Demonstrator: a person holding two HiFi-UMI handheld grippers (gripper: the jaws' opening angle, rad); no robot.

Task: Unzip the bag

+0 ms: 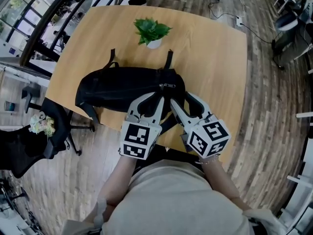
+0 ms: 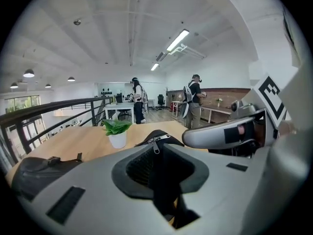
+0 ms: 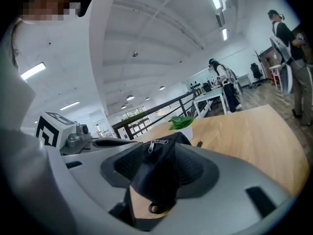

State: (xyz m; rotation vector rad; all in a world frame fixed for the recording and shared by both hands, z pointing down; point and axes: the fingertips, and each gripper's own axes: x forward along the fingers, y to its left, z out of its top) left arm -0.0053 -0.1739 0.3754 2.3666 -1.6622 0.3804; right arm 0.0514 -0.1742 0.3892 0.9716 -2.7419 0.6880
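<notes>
Clamping on black fabric, the jaws of the left gripper [image 1: 156, 98] are standing narrow and gripping a fold of the bag [image 1: 120, 87] just on the near side of its zipper pull [image 1: 167, 85]. The right gripper [image 1: 180, 98] is sitting just beside the left one. Its jaws are standing wide apart, with a bunch of the bag's right end lying loosely between them.

The bag is lying on its side on the wooden table [image 1: 210, 58], stretched along the near edge with its right end at about the middle of that edge. Two straps are reaching from it toward the far edge. The zipper pull is resting on top of the bag at the end both grippers are meeting.

Close to the far edge, a small green plant [image 1: 150, 32] in a white pot is standing apart from the bag. Beyond the table, two people [image 2: 194, 102] are standing at desks.
</notes>
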